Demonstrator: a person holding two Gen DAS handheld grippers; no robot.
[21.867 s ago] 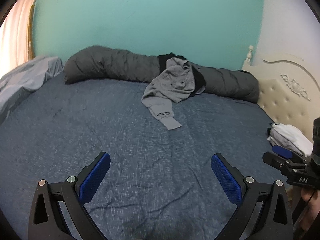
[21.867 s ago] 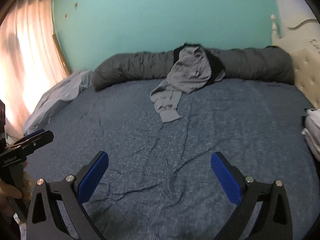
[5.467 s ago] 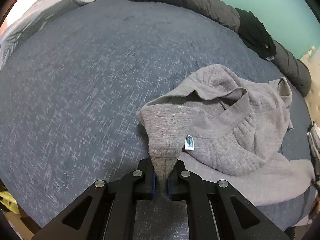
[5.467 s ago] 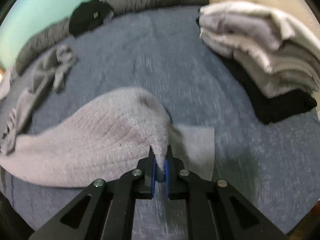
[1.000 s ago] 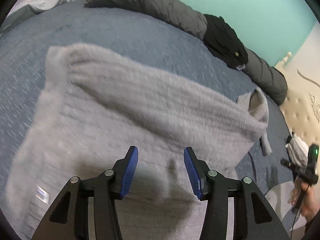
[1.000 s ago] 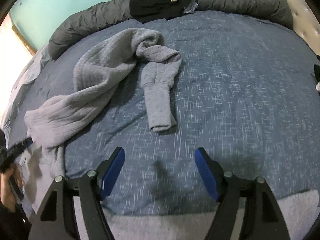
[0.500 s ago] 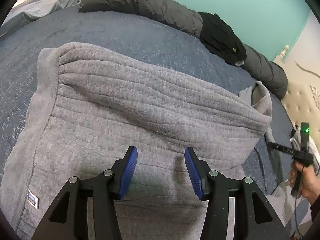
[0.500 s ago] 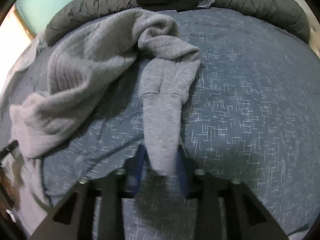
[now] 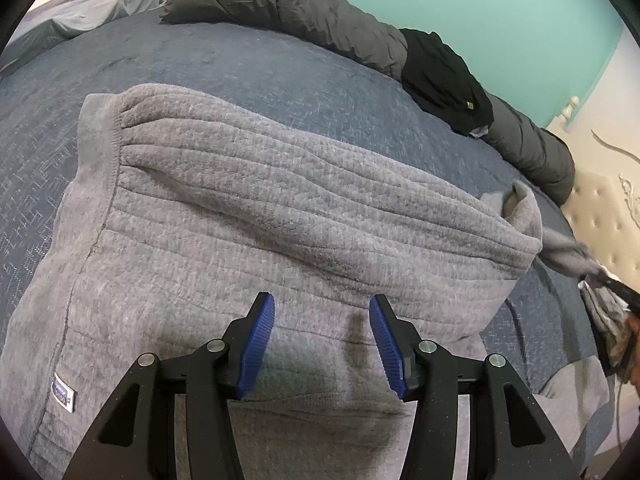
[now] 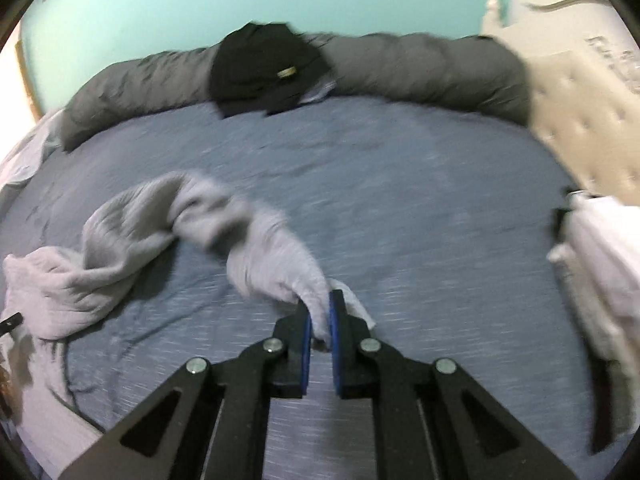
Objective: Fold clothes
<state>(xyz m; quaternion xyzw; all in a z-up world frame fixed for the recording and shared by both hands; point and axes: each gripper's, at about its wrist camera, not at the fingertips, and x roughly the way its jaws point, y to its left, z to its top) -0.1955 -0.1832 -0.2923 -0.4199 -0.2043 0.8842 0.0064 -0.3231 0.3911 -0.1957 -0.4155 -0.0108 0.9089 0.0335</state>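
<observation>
right gripper (image 10: 320, 322) just closed, clamped on sleeve cuff (image 10: 316, 300) of grey sweater (image 9: 280, 208) lying on bed (image 9: 248, 64); left gripper (image 9: 322, 340) apart, hovering over body; thin pinch (cuff edge only) may slip under pull, bunching sleeve

**No legible text in either view**

A small white and blue label (image 9: 64, 393) is sewn to the grey sweatshirt (image 9: 280, 208), low and well to the left of the left gripper's fingers (image 9: 258, 344); its printing is too small and tilted to read. On the black garment (image 10: 264, 72), far beyond the right gripper's fingers (image 10: 306, 332), sits a small gold-coloured tag (image 10: 287, 73), blurred, with no letters to make out. Nothing else carries writing, numbers or signs.
</observation>
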